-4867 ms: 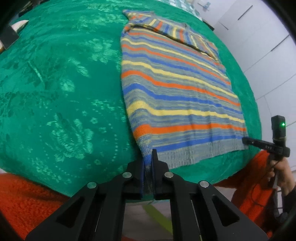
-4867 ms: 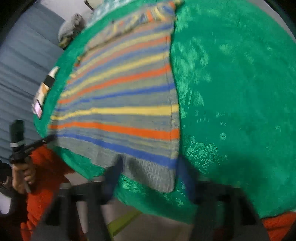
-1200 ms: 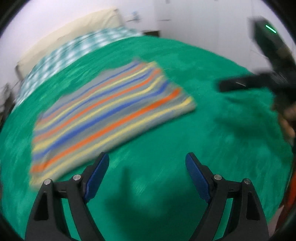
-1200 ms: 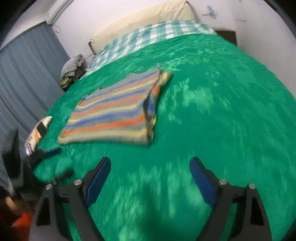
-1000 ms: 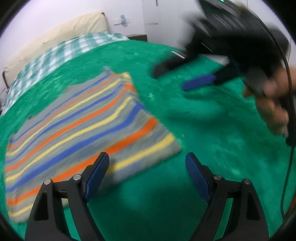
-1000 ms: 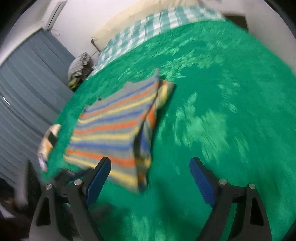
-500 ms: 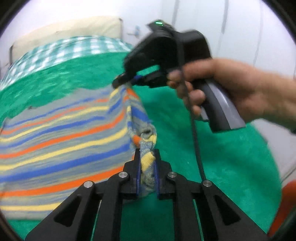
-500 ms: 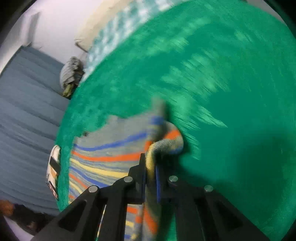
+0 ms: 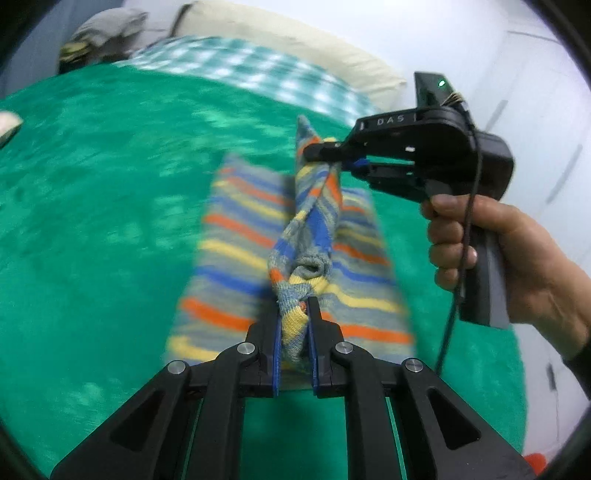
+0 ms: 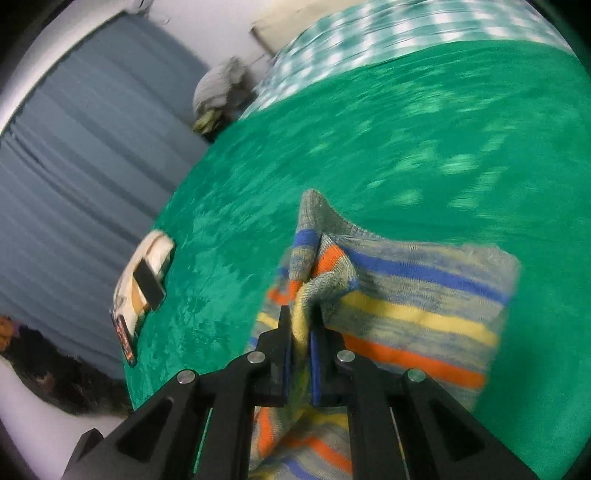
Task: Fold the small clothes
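Both tongs, left and right, clamped tight, pitched downward.

Open green bedspread all around, flat items at its edge, possibly books

Green bedspread, white wall, grey-blue curtains.

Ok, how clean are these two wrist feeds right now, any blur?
Left wrist: striped sweater and green bedspread smeared by motion; left gripper sharp. Right wrist: similar smear, strongest toward the checked bedding; right gripper crisp. Both fisheye-curved.
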Action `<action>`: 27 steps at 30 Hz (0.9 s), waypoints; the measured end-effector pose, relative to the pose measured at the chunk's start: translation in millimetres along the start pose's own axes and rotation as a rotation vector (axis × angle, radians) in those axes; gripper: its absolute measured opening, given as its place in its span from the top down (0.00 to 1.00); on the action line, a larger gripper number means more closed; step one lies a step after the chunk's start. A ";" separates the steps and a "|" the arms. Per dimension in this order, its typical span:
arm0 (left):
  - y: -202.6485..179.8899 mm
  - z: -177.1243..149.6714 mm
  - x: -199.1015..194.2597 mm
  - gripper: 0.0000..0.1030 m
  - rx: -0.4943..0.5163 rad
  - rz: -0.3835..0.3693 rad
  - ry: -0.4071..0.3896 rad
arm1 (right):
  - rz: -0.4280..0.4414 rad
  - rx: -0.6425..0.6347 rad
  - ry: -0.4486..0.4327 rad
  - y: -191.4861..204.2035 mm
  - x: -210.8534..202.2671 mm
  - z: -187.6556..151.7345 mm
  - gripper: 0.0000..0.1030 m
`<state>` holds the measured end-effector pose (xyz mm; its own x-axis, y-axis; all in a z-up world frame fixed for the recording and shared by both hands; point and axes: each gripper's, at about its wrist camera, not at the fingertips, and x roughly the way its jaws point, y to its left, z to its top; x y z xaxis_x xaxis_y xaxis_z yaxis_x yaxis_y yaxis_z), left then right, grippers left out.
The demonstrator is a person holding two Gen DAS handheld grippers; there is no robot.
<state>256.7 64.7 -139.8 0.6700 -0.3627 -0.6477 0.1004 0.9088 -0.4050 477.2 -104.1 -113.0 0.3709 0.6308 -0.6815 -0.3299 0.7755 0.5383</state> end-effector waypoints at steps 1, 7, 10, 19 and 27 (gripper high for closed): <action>7.3 -2.7 0.7 0.89 -0.011 0.025 0.002 | 0.004 0.000 0.007 5.9 14.1 -0.7 0.92; 30.2 -8.3 -14.9 0.47 -0.049 0.099 0.006 | 0.187 0.169 -0.043 4.8 51.1 -21.6 0.57; 26.0 -4.7 -44.1 0.33 -0.032 0.049 -0.051 | 0.153 0.093 -0.105 6.7 16.2 -31.1 0.57; 27.1 21.1 30.1 0.46 0.012 0.180 0.132 | -0.022 -0.240 0.008 20.2 -46.0 -129.9 0.57; 50.2 21.1 -17.4 0.29 -0.059 0.098 0.070 | -0.144 -0.295 -0.035 36.9 -68.5 -174.4 0.58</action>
<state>265.6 121.1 -135.2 0.6215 -0.2885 -0.7284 -0.0075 0.9275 -0.3737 288.2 -123.1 -132.9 0.4599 0.5201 -0.7197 -0.5071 0.8192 0.2679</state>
